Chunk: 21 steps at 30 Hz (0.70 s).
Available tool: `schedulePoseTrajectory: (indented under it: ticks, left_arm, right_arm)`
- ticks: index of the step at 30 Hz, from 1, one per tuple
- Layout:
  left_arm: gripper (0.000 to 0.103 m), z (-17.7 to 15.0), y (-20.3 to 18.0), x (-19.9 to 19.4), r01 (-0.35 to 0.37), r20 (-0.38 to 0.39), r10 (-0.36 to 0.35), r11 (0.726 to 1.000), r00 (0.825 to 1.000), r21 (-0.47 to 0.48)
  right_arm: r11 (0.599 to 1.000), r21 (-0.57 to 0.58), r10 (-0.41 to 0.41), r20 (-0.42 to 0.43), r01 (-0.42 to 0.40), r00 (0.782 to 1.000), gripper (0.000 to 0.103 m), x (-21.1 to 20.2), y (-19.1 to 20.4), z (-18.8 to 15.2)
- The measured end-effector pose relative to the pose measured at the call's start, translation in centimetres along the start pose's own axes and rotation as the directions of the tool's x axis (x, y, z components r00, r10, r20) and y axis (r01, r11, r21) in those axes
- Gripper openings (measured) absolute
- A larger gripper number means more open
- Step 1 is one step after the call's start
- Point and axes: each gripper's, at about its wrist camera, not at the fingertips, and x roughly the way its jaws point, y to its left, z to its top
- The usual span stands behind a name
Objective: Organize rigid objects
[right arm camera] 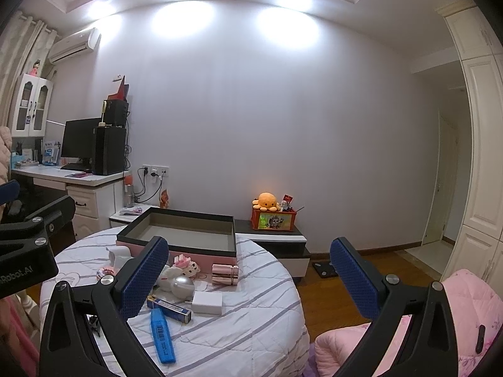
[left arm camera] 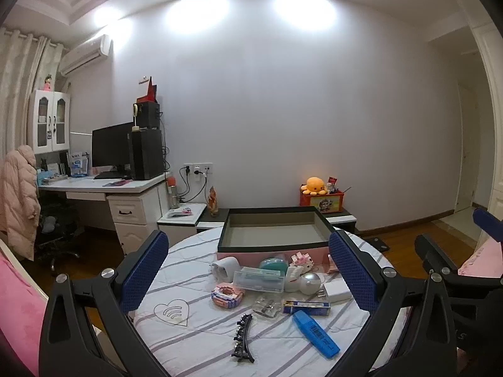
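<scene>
A round table under a striped cloth (left arm camera: 195,333) carries a shallow black-rimmed box with pink sides (left arm camera: 270,246), empty inside. In front of it lie a clear plastic case (left arm camera: 259,279), a pink block ring (left arm camera: 227,295), a black hair clip (left arm camera: 243,334), a blue highlighter (left arm camera: 316,333), a blue-and-gold carton (left arm camera: 306,307), a white charger (left arm camera: 336,290) and a silver ball (left arm camera: 309,282). The right wrist view adds a rose-gold cylinder (right arm camera: 224,274) beside the box (right arm camera: 176,246). My left gripper (left arm camera: 248,235) hovers open above the pile. My right gripper (right arm camera: 250,242) is open over the table's right edge, holding nothing.
A white desk with a monitor (left arm camera: 111,150) stands far left, with a chair and pink coat (left arm camera: 19,194). A low cabinet (right arm camera: 276,242) with an orange plush (right arm camera: 266,201) sits behind the table. Pink bedding (right arm camera: 456,301) lies at the right, above a wooden floor.
</scene>
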Motion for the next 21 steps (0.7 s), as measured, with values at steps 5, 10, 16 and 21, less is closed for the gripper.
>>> schedulePoseTrajectory:
  ticks: [5,10,16,21]
  left_arm:
    - [0.103,0.0,-0.1,0.0,-0.007,0.002,0.007,1.000,1.000,0.007]
    - [0.103,-0.1,0.0,-0.1,-0.010,0.000,0.010,1.000,1.000,0.007]
    - [0.103,-0.3,0.2,0.1,-0.009,-0.018,0.010,1.000,1.000,0.010]
    - [0.103,-0.7,0.3,1.0,-0.017,-0.076,0.018,1.000,0.997,0.004]
  right_arm:
    - [1.000,0.002,0.001,-0.001,-0.001,1.000,0.103,0.0,0.0,-0.1]
    - [1.000,0.003,0.003,-0.004,-0.003,1.000,0.103,0.0,-0.1,-0.1]
    - [1.000,0.014,0.015,-0.026,-0.015,1.000,0.103,0.5,-0.3,-0.2]
    - [0.999,0.024,0.034,-0.059,-0.032,0.998,0.103,1.1,-0.3,-0.5]
